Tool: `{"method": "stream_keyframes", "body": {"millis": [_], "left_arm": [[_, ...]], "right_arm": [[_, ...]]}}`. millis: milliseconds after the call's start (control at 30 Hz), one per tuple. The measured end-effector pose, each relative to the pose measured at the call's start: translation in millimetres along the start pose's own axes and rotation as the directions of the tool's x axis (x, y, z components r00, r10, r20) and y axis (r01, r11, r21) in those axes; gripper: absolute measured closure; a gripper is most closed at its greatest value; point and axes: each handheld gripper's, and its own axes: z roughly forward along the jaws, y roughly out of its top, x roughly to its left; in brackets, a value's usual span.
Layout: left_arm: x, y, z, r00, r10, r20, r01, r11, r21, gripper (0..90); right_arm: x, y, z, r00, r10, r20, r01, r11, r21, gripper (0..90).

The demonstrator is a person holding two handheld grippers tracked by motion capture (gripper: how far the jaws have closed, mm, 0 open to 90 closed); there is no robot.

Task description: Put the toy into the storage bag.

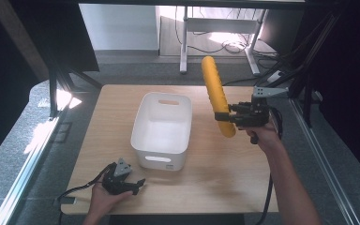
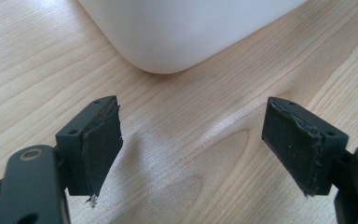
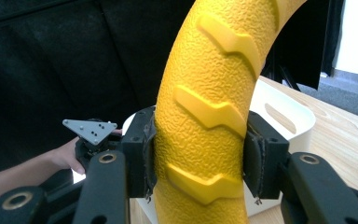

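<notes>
A long yellow textured roller [image 1: 217,96] with raised zigzag ridges is held up in the air to the right of a white plastic bin [image 1: 161,130]. My right gripper [image 1: 233,116] is shut on the roller [image 3: 205,116] near its lower end, one pad on each side. The bin [image 3: 286,114] shows behind it, with nothing inside in the high view. My left gripper [image 1: 136,185] rests low on the table near the bin's front left corner. Its jaws stand wide open [image 2: 191,144] with bare wood between them, and the bin's rounded corner [image 2: 177,28] lies just ahead.
The light wooden table [image 1: 225,173] has free surface in front of and to the right of the bin. A metal frame rail [image 1: 28,154] runs along the left; black curtains and a desk's legs [image 1: 183,42] stand beyond the far edge.
</notes>
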Motion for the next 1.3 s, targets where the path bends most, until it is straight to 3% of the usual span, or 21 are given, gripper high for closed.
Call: {"method": "stream_keyframes", "body": {"millis": [1300], "left_arm": [[-0.2,0.1,0.3,1.0000,-0.002,0.001,0.002,1.0000,-0.002,20.1]], "right_arm": [[37.4,38.2,12.5,0.9920,-0.095,-0.083,0.087,0.992,-0.090,51.5]]}}
